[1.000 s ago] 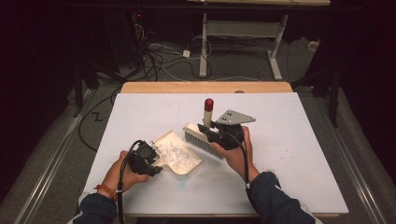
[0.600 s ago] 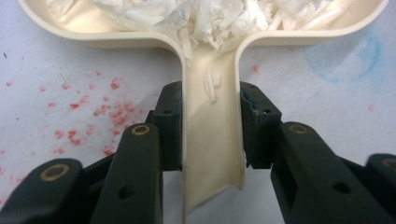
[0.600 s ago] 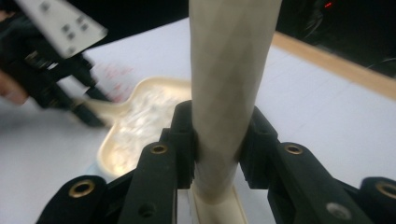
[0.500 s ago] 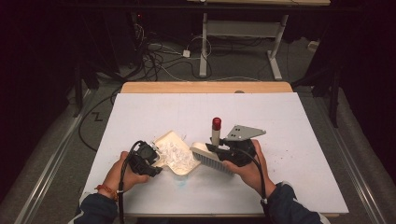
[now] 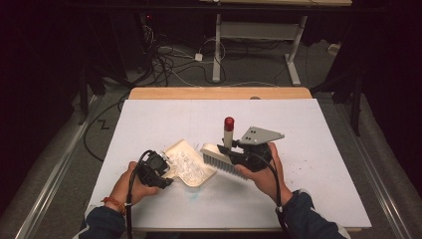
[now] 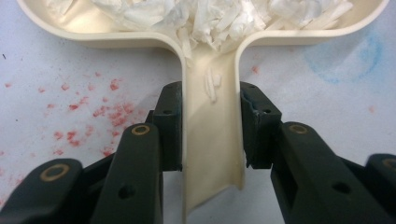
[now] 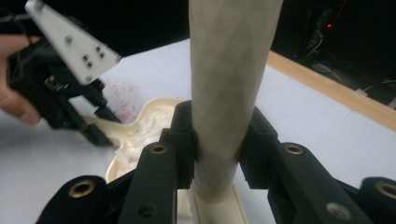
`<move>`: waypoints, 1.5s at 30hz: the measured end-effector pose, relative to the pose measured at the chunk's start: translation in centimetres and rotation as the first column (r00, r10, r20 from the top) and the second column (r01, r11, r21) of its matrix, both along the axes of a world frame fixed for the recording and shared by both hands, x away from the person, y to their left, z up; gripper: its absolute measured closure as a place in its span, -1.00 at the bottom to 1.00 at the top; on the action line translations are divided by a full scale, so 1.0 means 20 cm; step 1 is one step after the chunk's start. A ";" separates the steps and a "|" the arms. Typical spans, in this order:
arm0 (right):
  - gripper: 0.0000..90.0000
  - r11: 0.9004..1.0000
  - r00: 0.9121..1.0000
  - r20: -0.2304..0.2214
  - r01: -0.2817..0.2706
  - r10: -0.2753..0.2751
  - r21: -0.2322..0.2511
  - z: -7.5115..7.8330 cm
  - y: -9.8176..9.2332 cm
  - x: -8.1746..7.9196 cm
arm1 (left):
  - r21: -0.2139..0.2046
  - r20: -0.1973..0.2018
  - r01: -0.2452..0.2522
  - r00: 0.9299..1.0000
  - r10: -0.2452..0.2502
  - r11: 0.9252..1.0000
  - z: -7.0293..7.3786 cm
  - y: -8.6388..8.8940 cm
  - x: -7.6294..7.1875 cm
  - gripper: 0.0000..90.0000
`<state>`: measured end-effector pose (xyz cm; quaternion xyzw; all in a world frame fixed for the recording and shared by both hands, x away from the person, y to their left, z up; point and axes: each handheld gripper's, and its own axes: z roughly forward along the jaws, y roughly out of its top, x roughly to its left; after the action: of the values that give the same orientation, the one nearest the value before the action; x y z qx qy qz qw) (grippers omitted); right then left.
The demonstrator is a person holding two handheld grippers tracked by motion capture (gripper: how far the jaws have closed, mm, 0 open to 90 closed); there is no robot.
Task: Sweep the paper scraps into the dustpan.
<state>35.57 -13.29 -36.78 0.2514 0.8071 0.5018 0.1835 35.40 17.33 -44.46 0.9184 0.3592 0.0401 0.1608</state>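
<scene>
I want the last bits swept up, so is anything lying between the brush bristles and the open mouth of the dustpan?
Nothing visible stands between them. The brush, held by the right gripper, hangs right at the mouth of the dustpan, which already holds white paper scraps. The left gripper clamps the pan's handle on the far side from the brush.

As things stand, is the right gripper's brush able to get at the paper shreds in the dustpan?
Probably yes. The right gripper clamps the brush at the open edge of the dustpan, nothing lies between, and the left gripper steadies the handle. The shreds lie uncovered.

Bright table, dark surroundings, blurred close-ups
</scene>
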 end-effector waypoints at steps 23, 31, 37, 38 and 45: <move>0.58 0.996 0.993 0.105 0.055 -0.047 -0.072 -0.18 0.30 0.32 | -0.006 -0.007 -0.012 1.000 0.012 1.000 0.01 -0.01 0.01 0.39; 0.58 0.998 0.997 0.035 -0.068 0.069 -0.009 -0.17 0.31 0.24 | -0.011 -0.002 -0.024 1.000 0.024 1.000 0.01 0.00 0.02 0.39; 0.58 0.996 0.995 0.046 -0.085 0.084 0.015 -0.13 0.26 0.19 | -0.025 0.008 -0.036 0.999 0.036 0.999 0.00 0.01 0.02 0.39; 0.58 0.997 0.996 0.049 -0.077 0.076 0.015 -0.12 0.25 0.18 | -0.025 0.008 -0.035 0.999 0.035 0.999 0.00 0.01 0.02 0.39; 0.58 0.999 0.997 0.074 -0.021 0.018 0.035 -0.07 0.13 0.16 | -0.019 0.011 -0.028 1.000 0.028 0.999 0.00 -0.01 0.03 0.39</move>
<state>38.83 -10.62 -38.25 0.2281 0.7931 0.5267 0.2036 36.01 17.23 -44.55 0.9116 0.3714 0.0443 0.1707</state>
